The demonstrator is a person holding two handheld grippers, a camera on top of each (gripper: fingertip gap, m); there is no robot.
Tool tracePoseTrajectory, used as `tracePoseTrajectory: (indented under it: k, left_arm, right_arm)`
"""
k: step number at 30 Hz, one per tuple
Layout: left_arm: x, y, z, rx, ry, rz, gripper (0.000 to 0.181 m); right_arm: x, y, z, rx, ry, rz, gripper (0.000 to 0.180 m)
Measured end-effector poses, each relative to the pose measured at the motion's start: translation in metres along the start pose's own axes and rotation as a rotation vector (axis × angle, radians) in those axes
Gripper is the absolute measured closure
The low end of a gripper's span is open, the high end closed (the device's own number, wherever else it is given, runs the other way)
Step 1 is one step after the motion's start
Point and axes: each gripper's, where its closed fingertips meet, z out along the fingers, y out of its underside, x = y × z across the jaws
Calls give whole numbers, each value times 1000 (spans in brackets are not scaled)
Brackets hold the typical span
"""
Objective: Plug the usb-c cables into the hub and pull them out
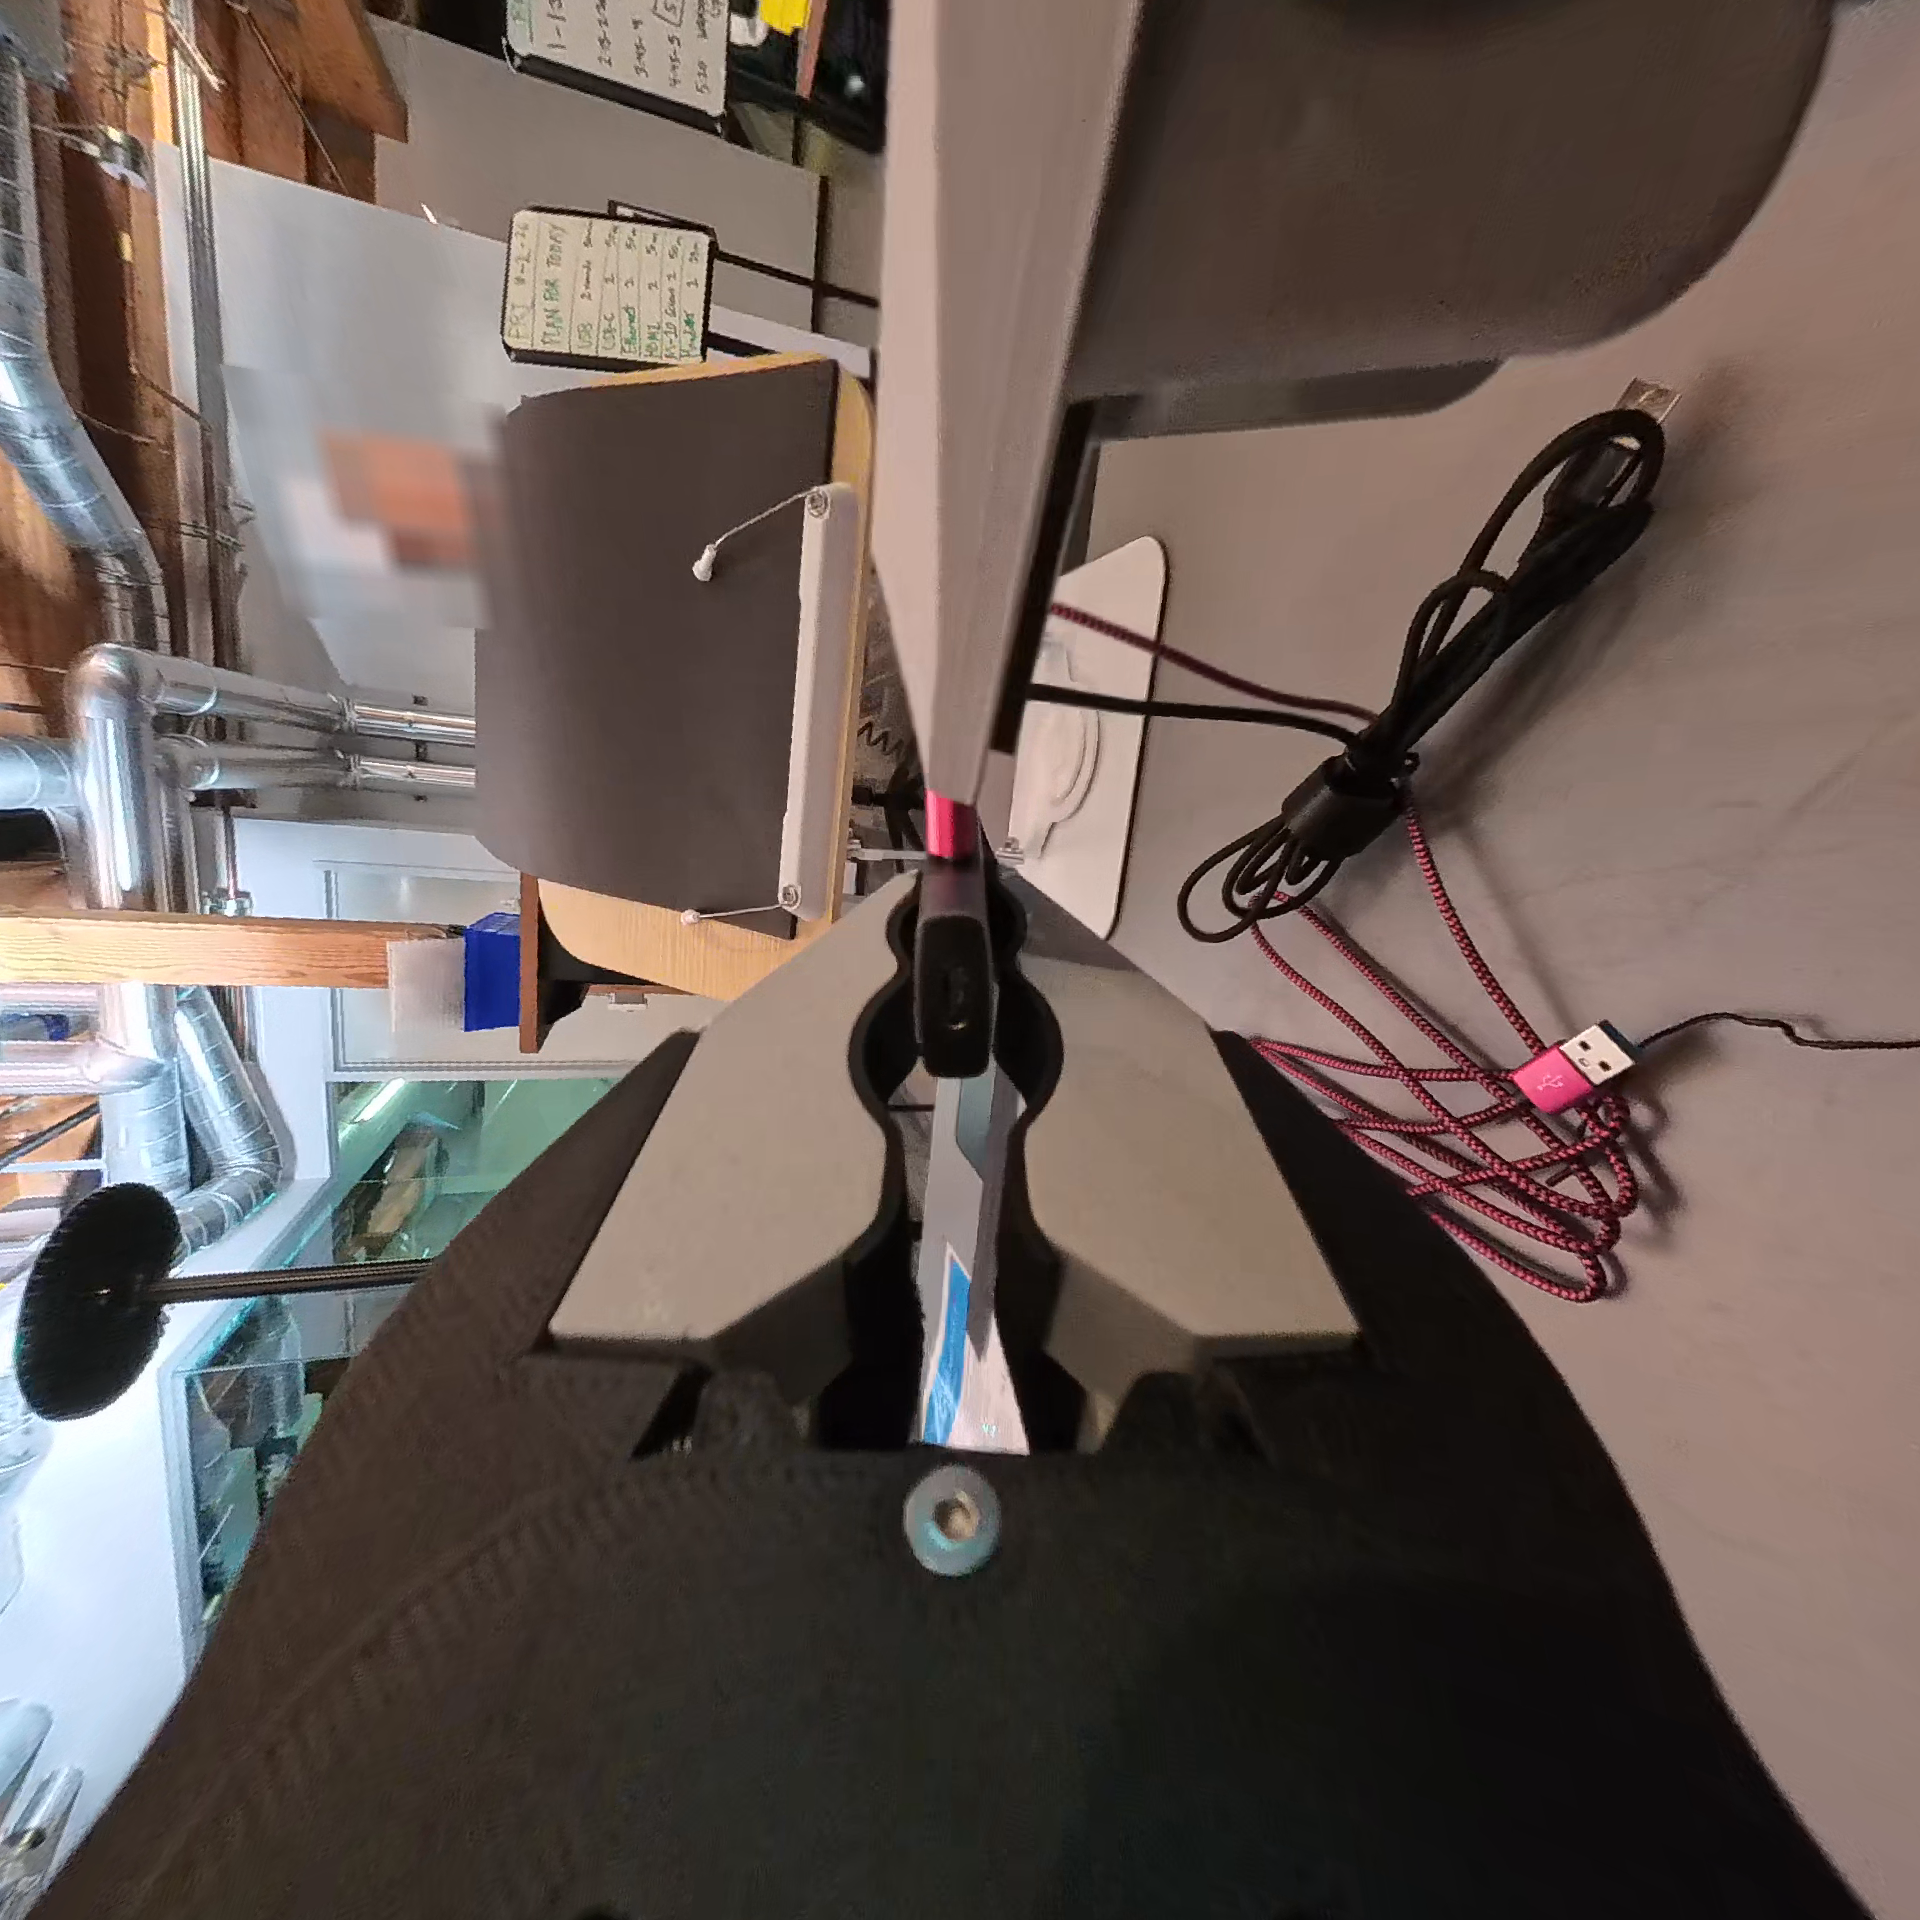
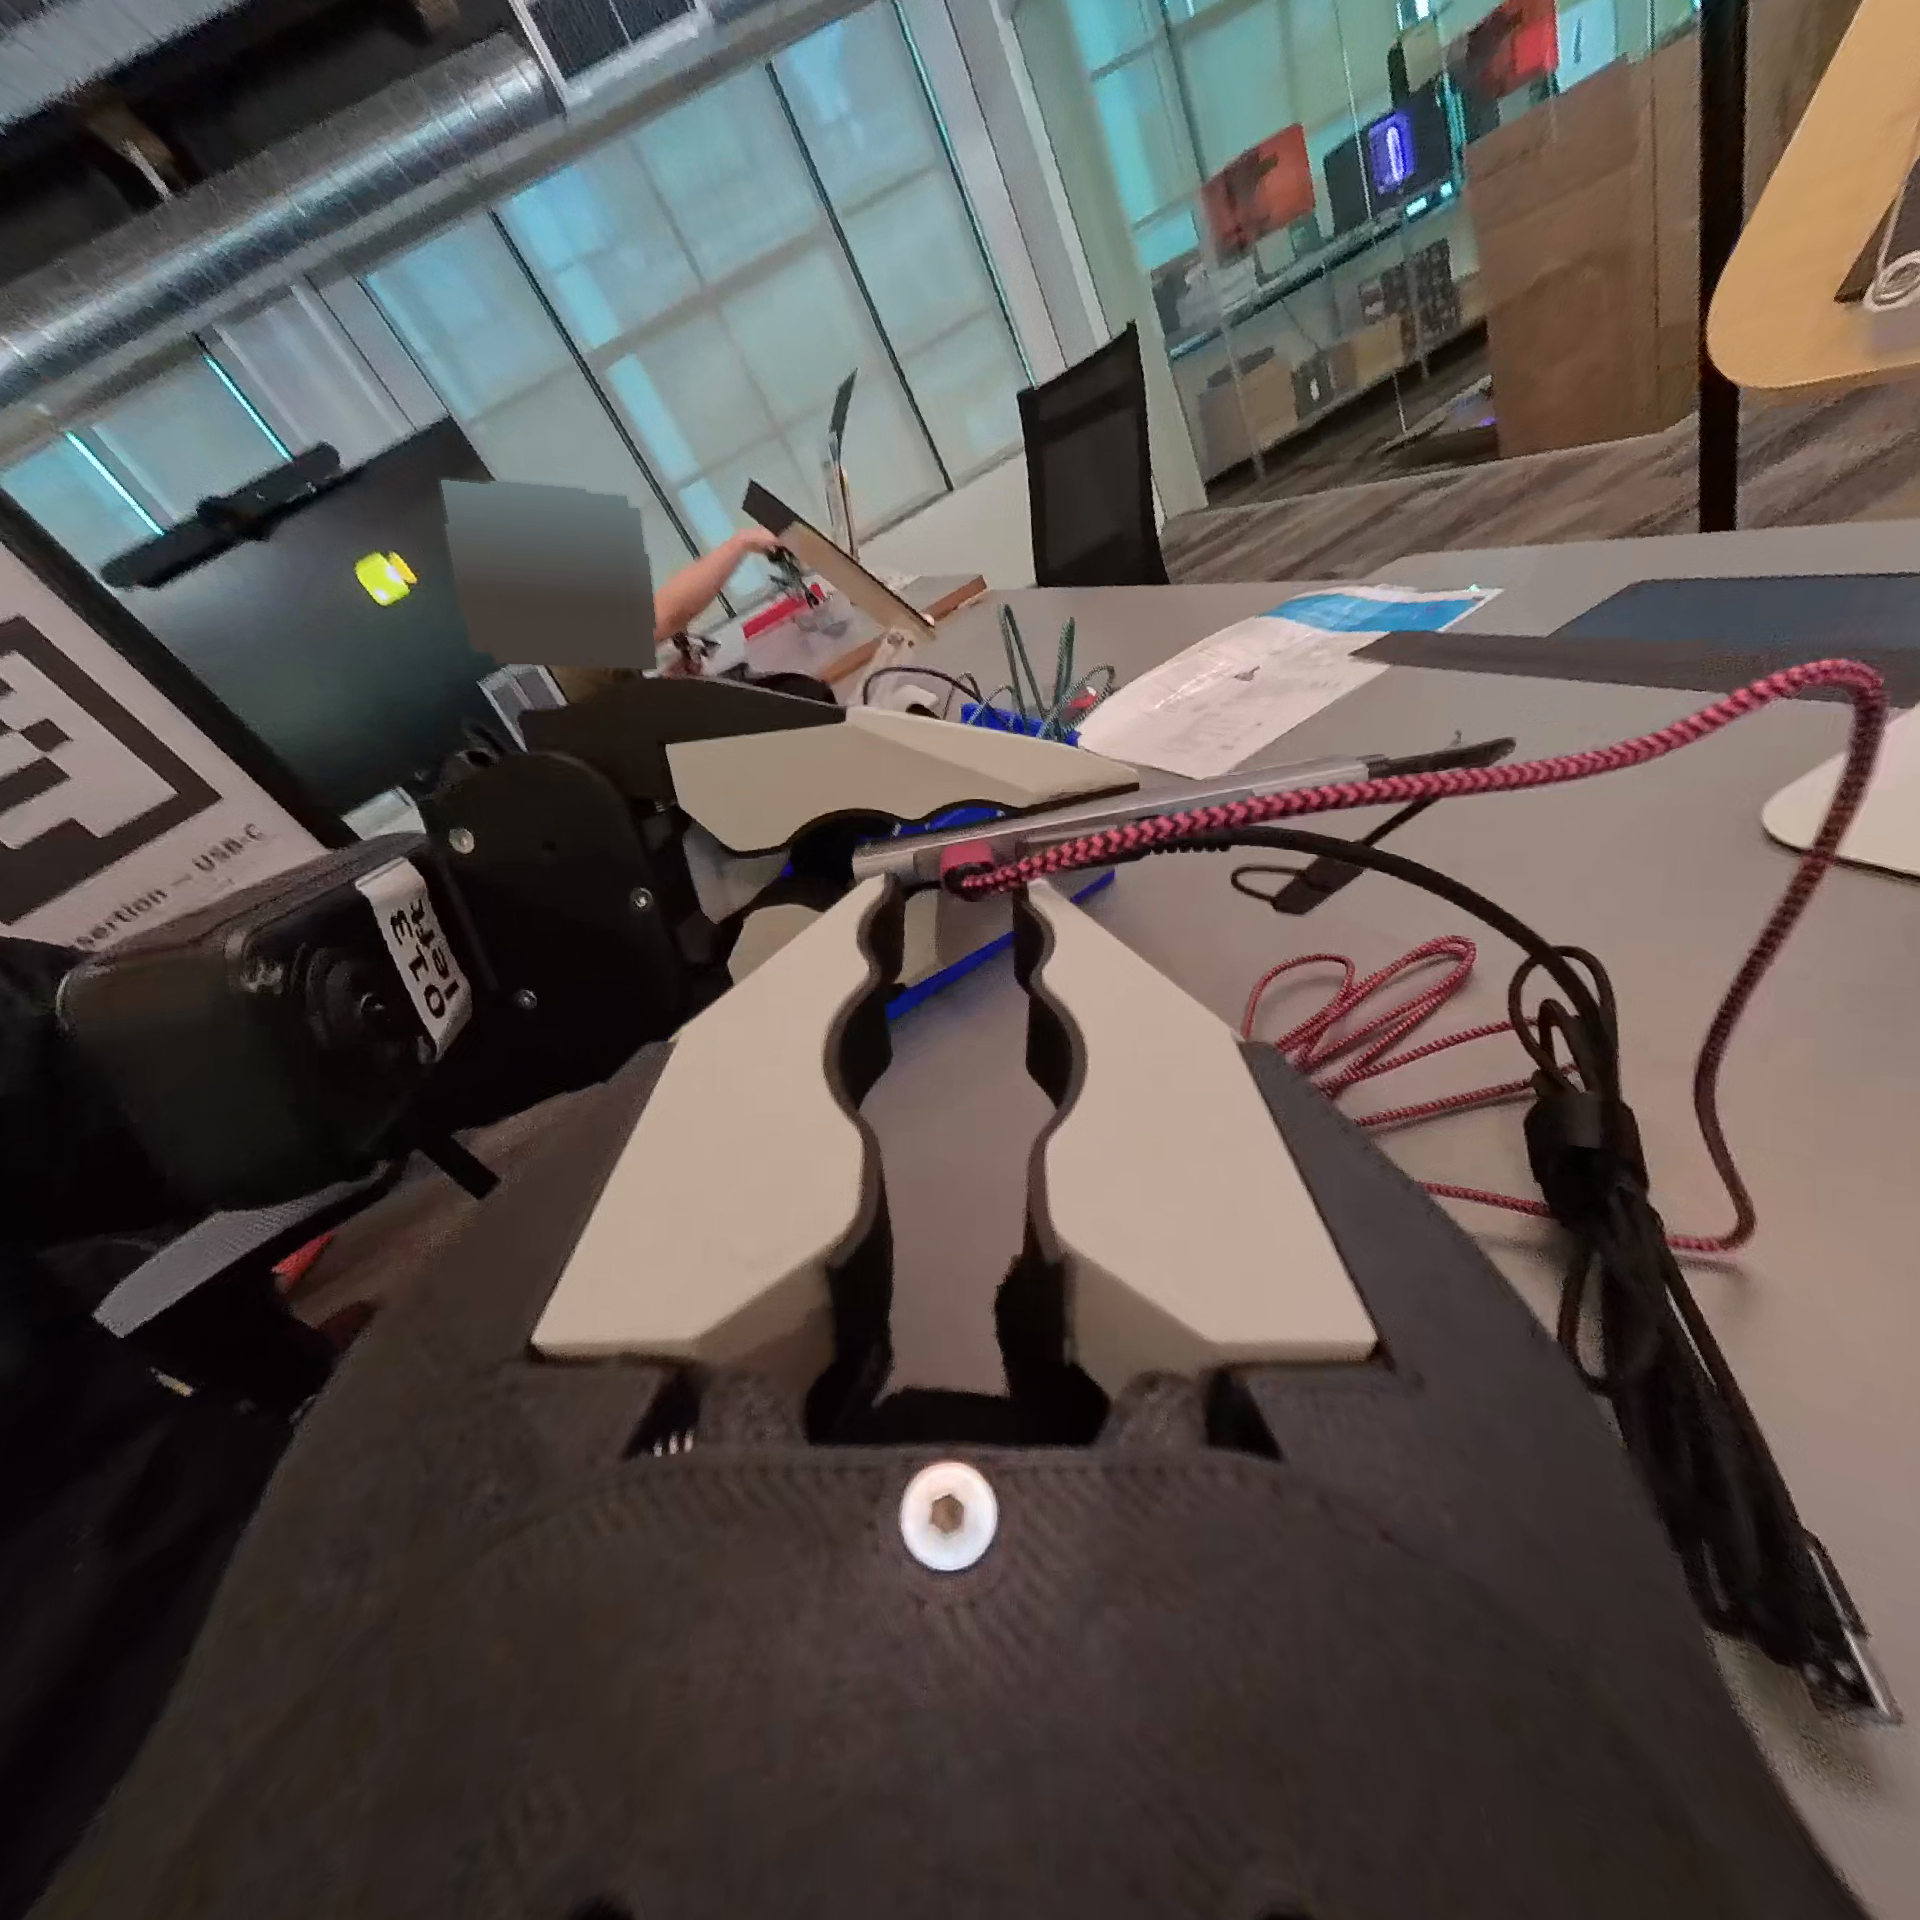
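The hub [image 1: 954,987] sits clamped edge-on in your left gripper [image 1: 951,935], lifted off the grey table [image 1: 1558,1558]. Your right gripper [image 2: 951,894] stands parted just beneath the pink braided cable's plug [image 2: 961,857] seated in it.

A grey table [image 2: 1558,935] is carrying the clutter. A printed sheet of paper [image 2: 1257,675] with a blue band is lying flat near its far edge, and a blue tray [image 2: 997,717] beside it is holding several thin green rods standing upright. A white stand base [image 1: 1101,727] is resting on the tabletop. A black office chair [image 2: 1091,488] is standing behind the table, before a wall of tall windows [image 2: 727,343]. A silver duct [image 2: 260,260] is running overhead. Two whiteboards [image 1: 608,291] bearing handwriting are showing in the left wrist view. A person's arm [image 2: 717,582] is reaching toward a tilted board at the far end.
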Motion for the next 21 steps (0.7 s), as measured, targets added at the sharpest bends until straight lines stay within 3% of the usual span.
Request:
tracePoseTrajectory:
  k: [2, 10, 21]
  left_arm:
    - [0, 0, 0, -1, -3, 13, 175]
    - [-4, -4, 1, 6, -20, 32, 175]
    - [-3, -6, 3, 7, -10, 38, 175]
  right_arm:
    - [2, 1, 2, 7, -4, 5, 155]
    - [4, -5, -2, 96, -9, -1, 167]
    - [0, -14, -9, 157, -26, -39, 164]
